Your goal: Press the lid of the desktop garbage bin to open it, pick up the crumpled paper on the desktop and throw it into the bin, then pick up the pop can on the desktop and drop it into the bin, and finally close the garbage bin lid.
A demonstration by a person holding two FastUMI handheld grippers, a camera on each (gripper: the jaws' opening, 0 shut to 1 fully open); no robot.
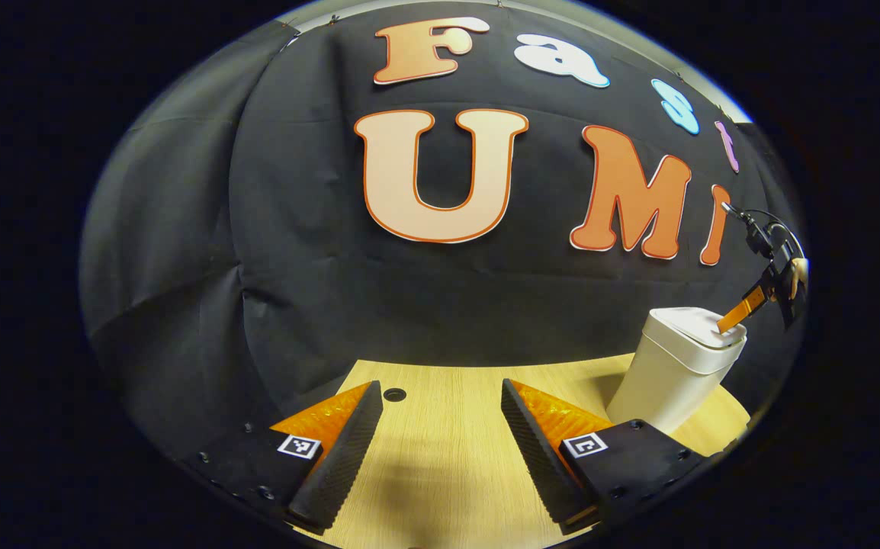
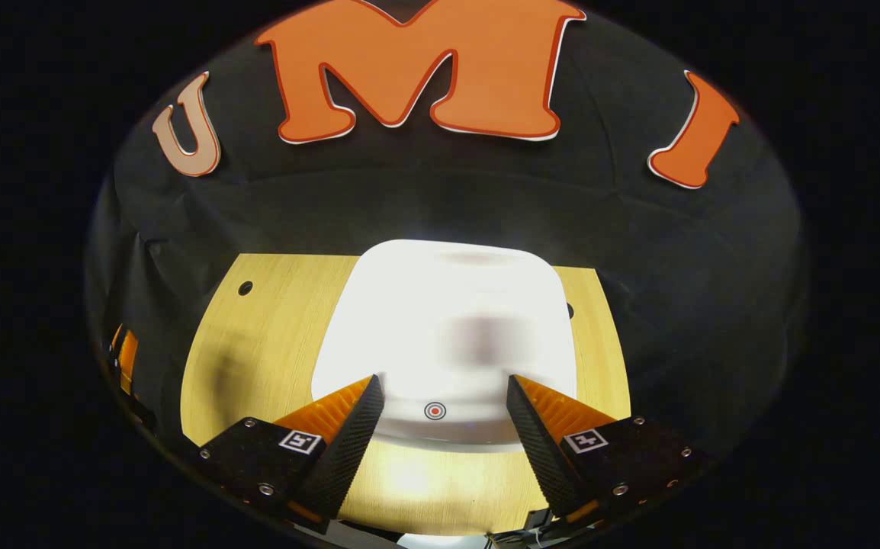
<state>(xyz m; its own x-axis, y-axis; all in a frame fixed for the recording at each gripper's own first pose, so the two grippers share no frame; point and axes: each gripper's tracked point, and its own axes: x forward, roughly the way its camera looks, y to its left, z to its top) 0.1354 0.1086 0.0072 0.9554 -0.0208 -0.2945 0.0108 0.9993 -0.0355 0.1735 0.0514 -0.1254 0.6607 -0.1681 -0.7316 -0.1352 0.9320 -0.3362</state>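
The white desktop bin (image 1: 672, 374) stands on the wooden table (image 1: 448, 457) at the right in the left gripper view, its lid down. The right gripper (image 1: 731, 316) reaches down from above, and a fingertip touches the lid top. In the right gripper view the bin's lid (image 2: 448, 320) lies blurred and bright just beneath the right gripper (image 2: 444, 381), which is open, its fingers either side of a small red ring mark (image 2: 434, 411). My left gripper (image 1: 441, 389) hangs open low over bare table, left of the bin, with nothing between its fingers.
Black cloth walls close in behind the table and on both sides. A small dark hole (image 1: 394, 394) sits in the tabletop near the back edge. The left gripper (image 2: 123, 354) shows at the far left edge of the right gripper view.
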